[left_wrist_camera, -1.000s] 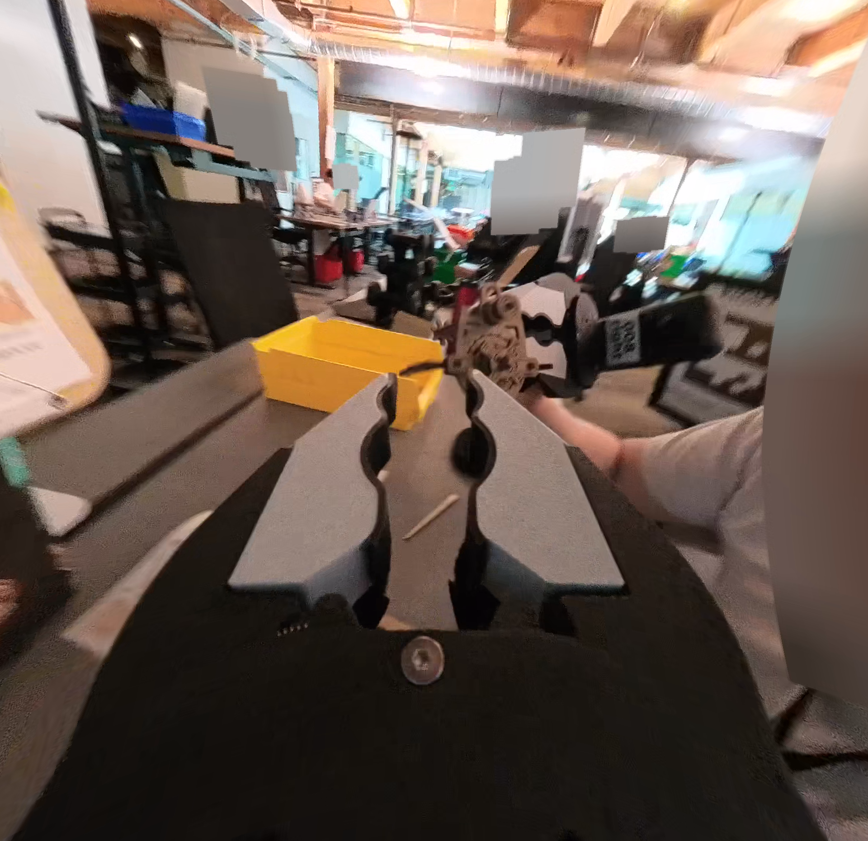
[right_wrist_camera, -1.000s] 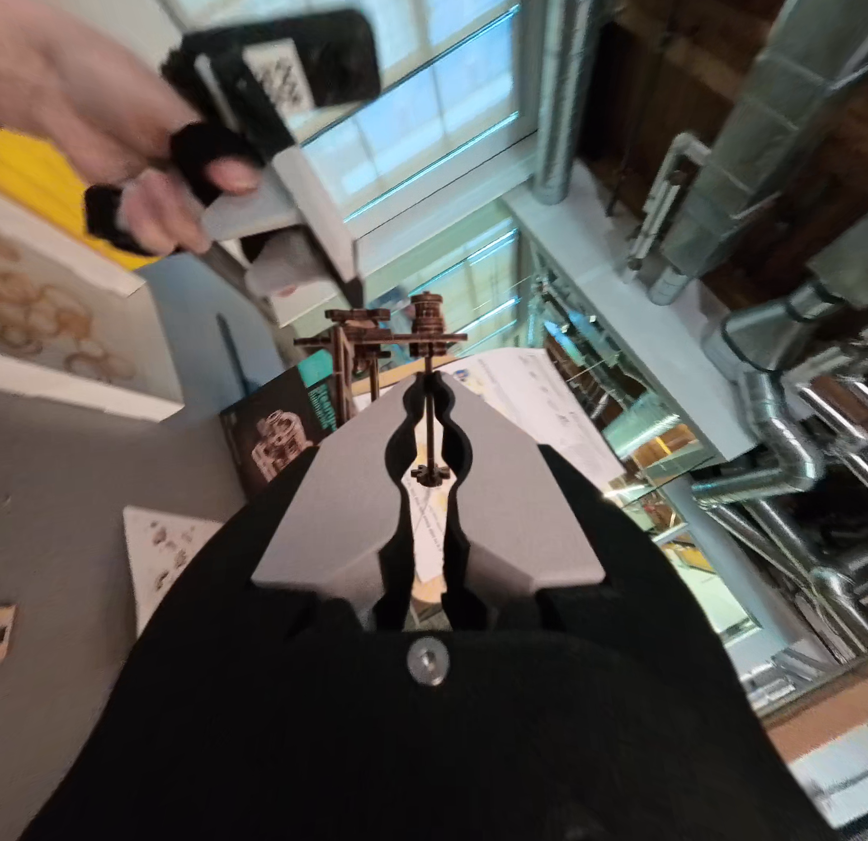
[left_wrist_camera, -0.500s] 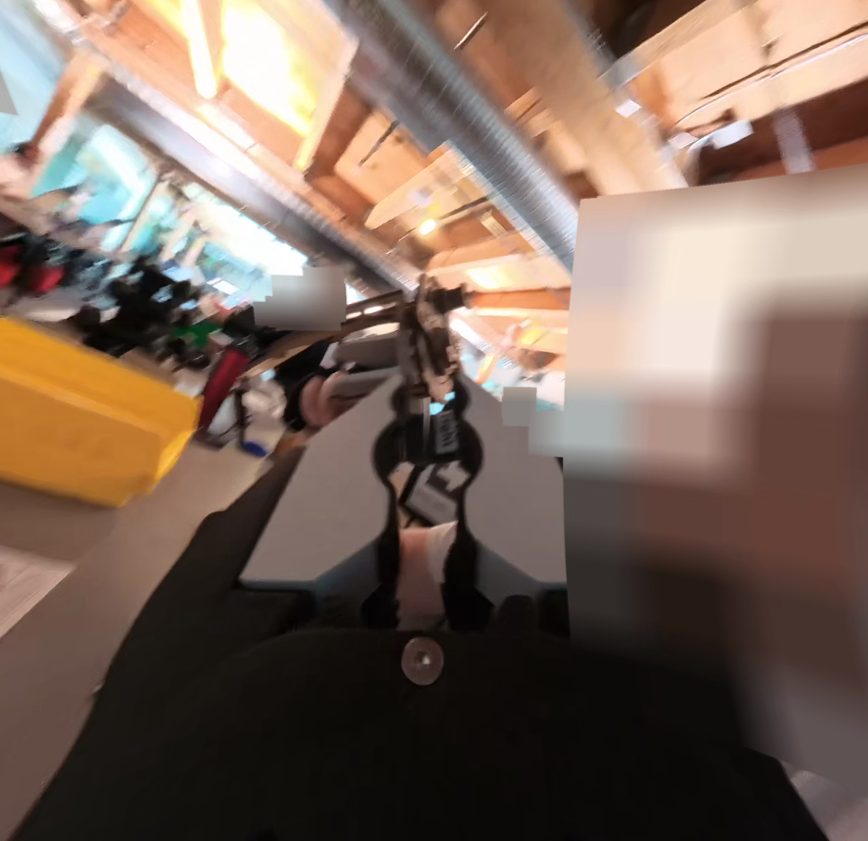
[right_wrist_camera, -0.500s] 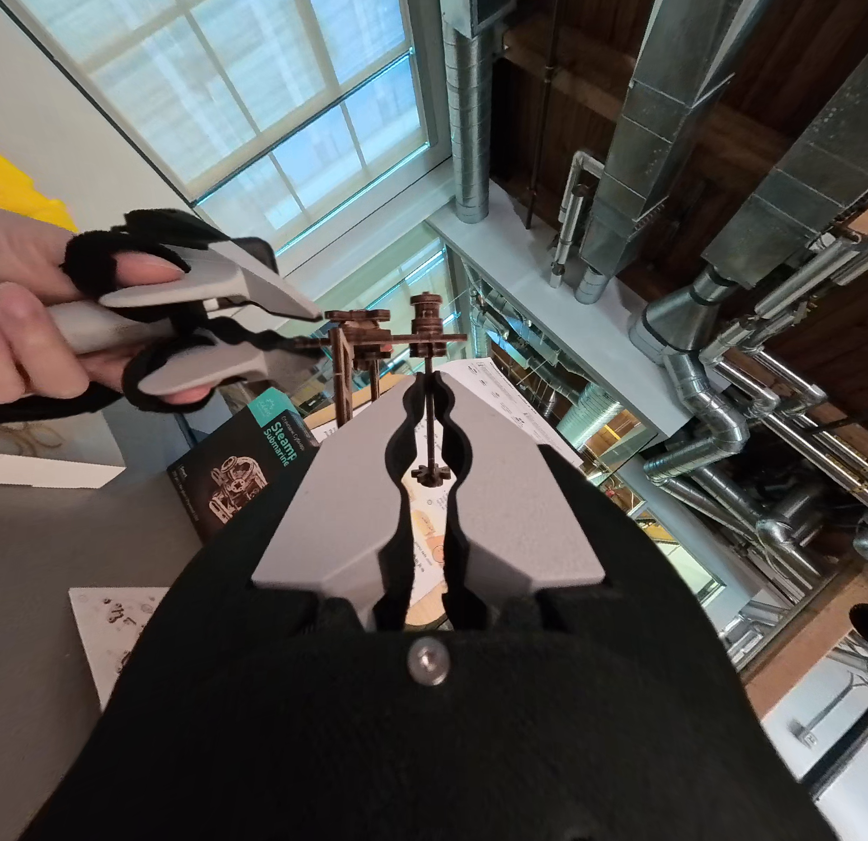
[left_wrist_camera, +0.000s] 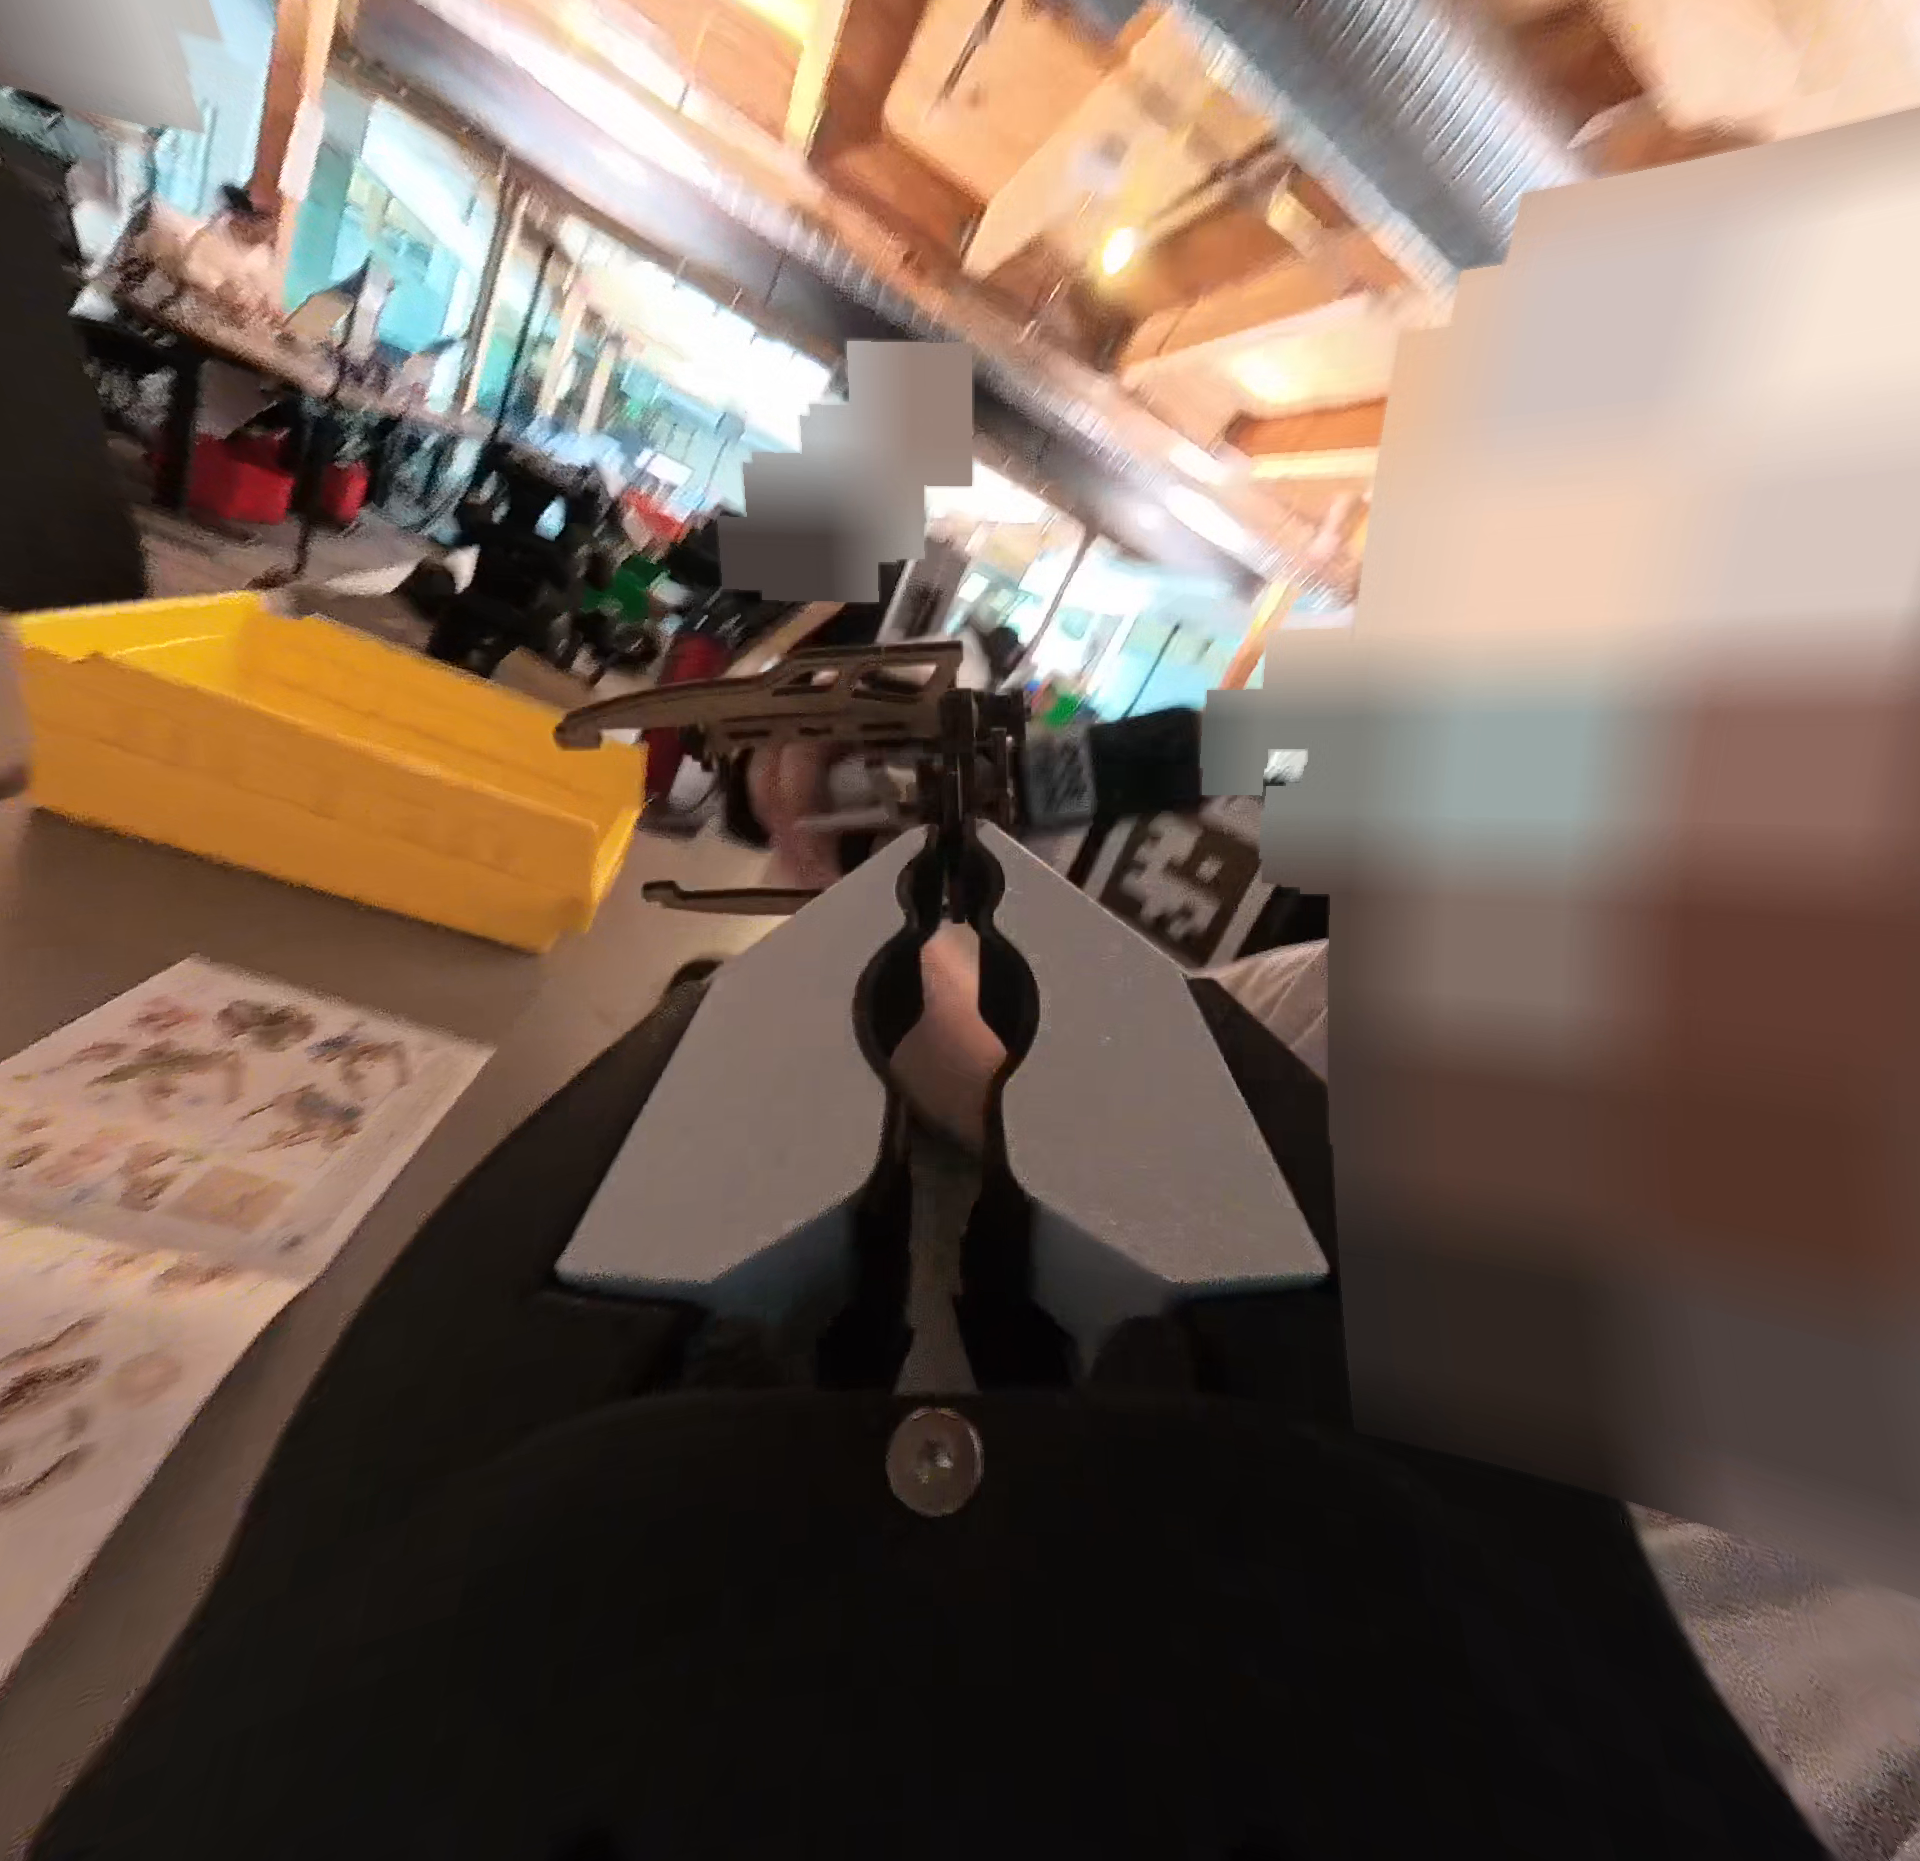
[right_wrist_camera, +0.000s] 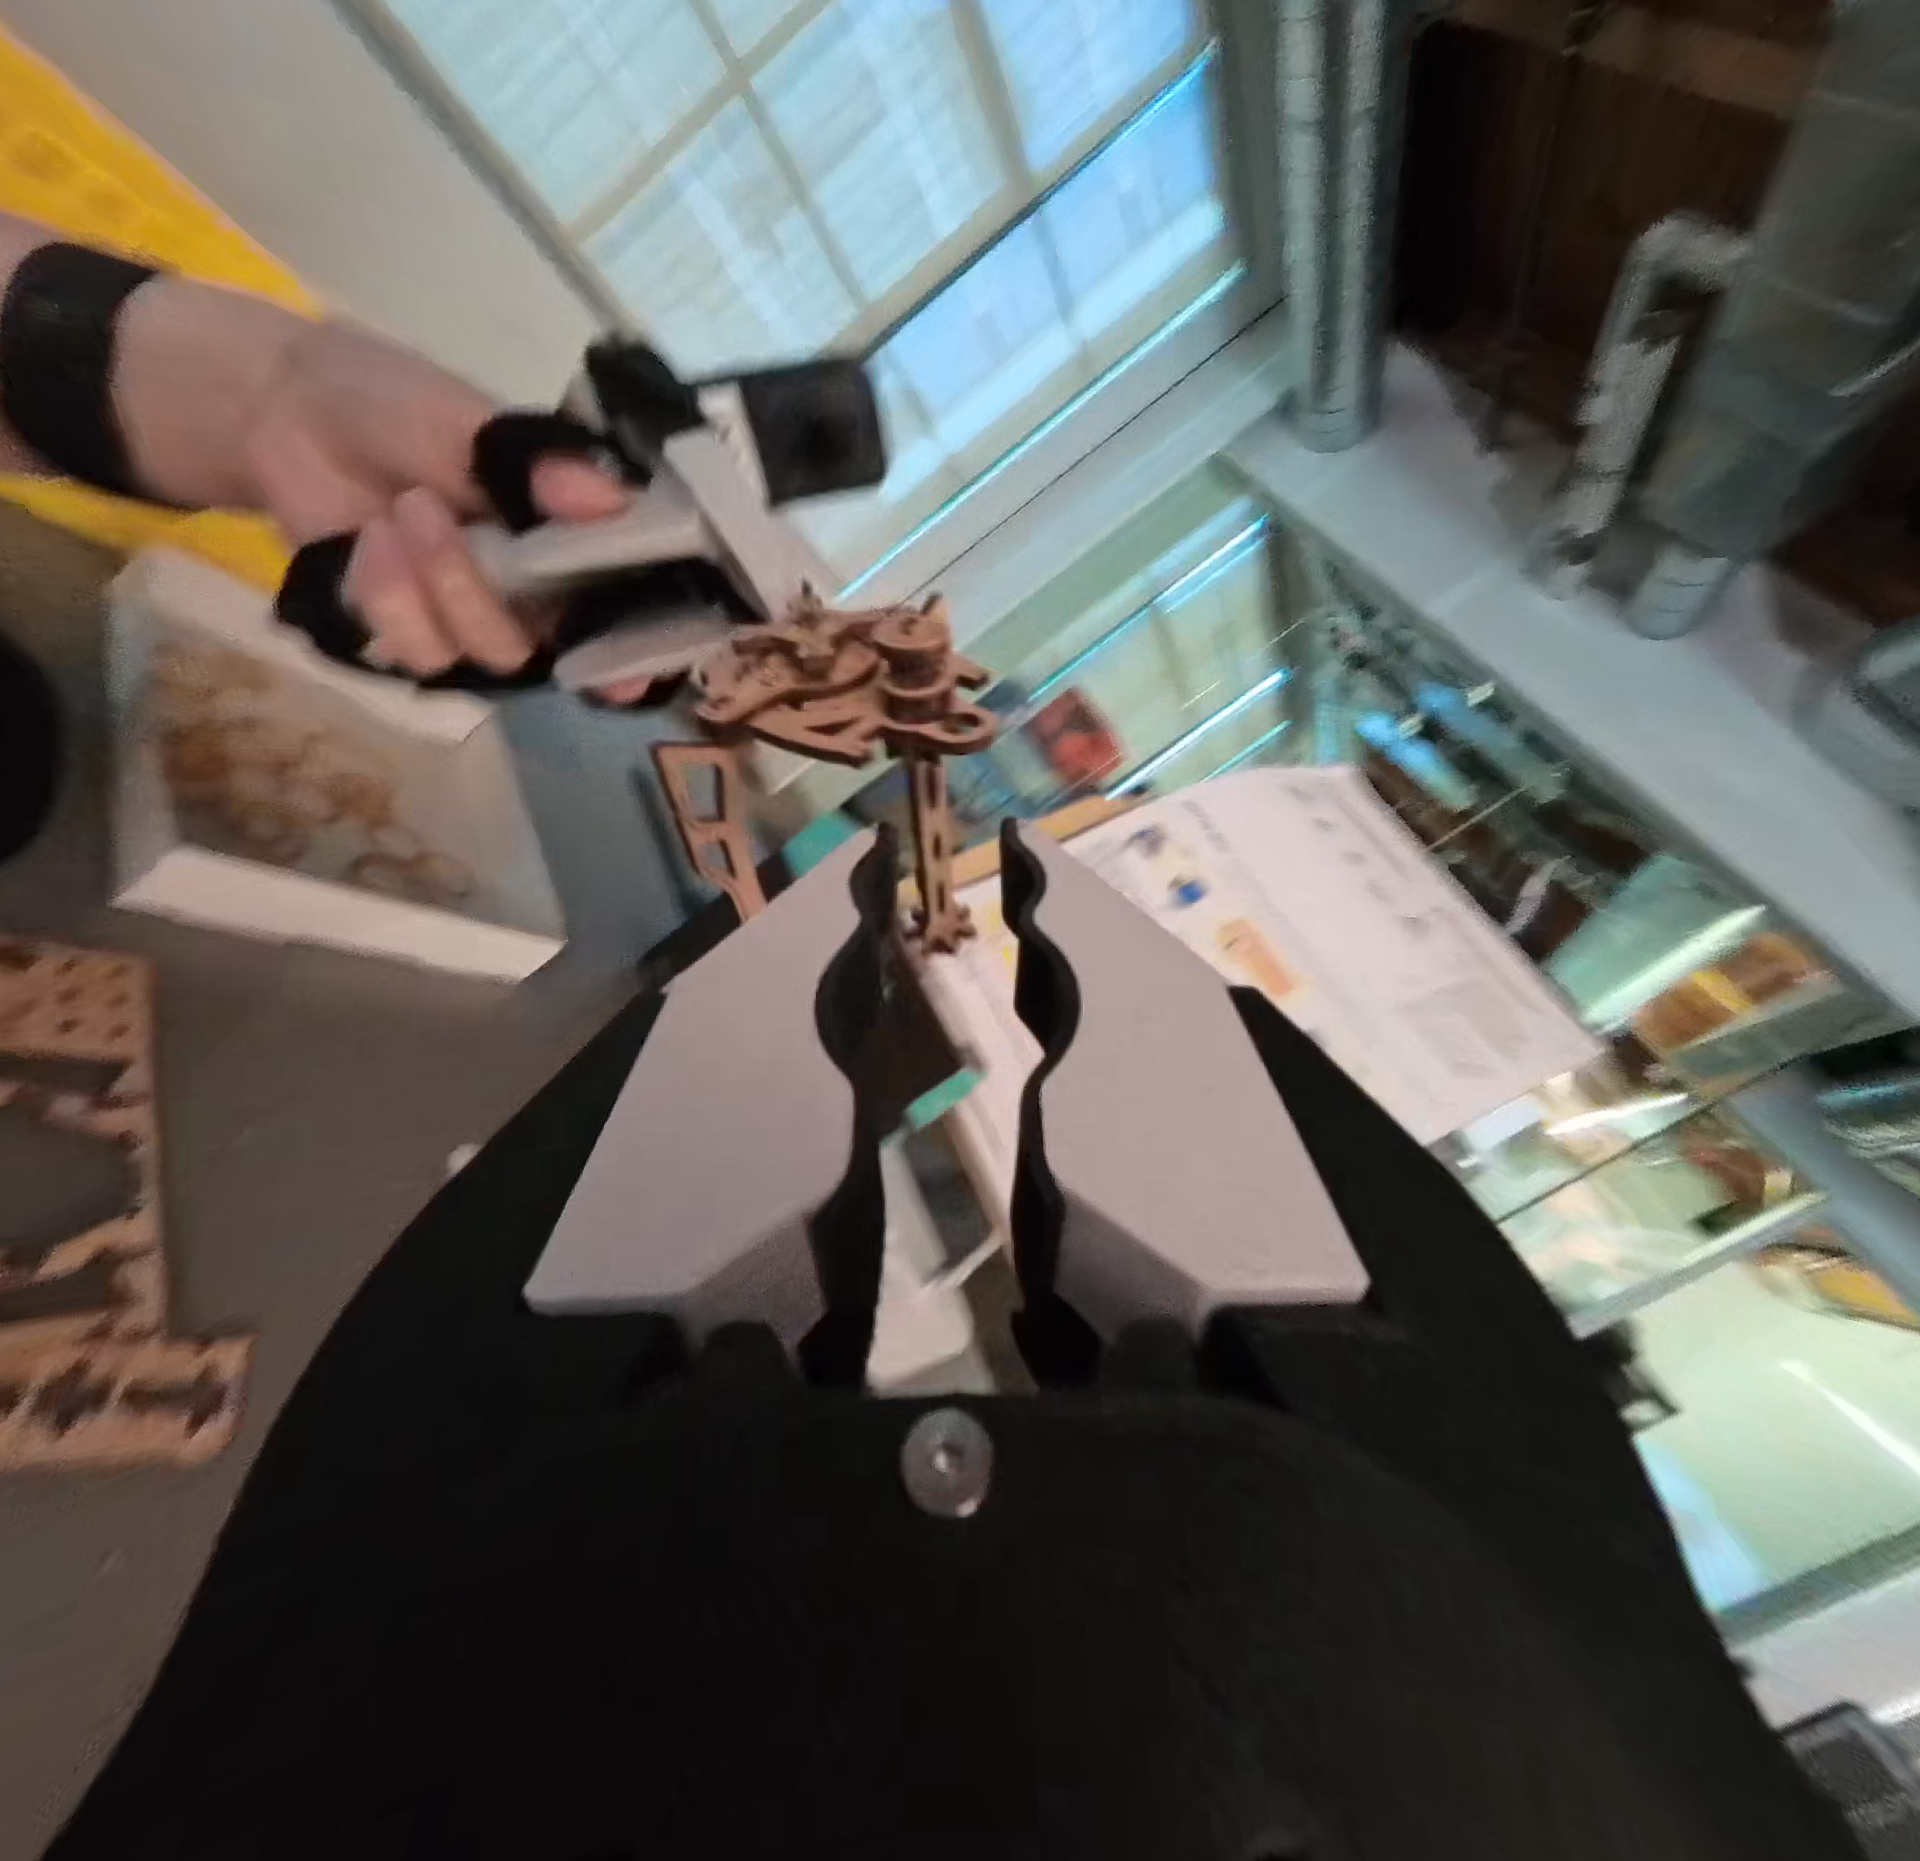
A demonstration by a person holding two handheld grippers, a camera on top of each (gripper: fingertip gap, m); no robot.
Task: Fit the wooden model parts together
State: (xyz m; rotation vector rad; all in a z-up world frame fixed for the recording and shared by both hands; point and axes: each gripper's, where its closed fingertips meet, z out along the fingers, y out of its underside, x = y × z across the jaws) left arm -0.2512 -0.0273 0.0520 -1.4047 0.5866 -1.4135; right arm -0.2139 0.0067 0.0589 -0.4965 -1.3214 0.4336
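Note:
The dark brown wooden model (left_wrist_camera: pixel 790 710), a flat frame with stacked gears, is held up in the air. My left gripper (left_wrist_camera: pixel 951 850) is shut on its gear end, and the long frame sticks out to the left. In the right wrist view the model (right_wrist_camera: pixel 831 668) hangs from the left gripper (right_wrist_camera: pixel 665 606), which a hand holds at the upper left. My right gripper (right_wrist_camera: pixel 945 845) is open. The model's thin shaft (right_wrist_camera: pixel 928 855) stands between the right gripper's fingers, close to the left one, with a gap on the other side.
A yellow bin (left_wrist_camera: pixel 312 762) stands on the grey table (left_wrist_camera: pixel 125 907) at the left. A printed instruction sheet (left_wrist_camera: pixel 208 1084) lies in front of it. A punched-out wooden part sheet (right_wrist_camera: pixel 73 1188), a white box (right_wrist_camera: pixel 312 907) and papers (right_wrist_camera: pixel 1330 928) lie below the right gripper.
My left gripper has come in and shut on the model's gear end. My right gripper, shut on the shaft before, has opened. The model has tilted.

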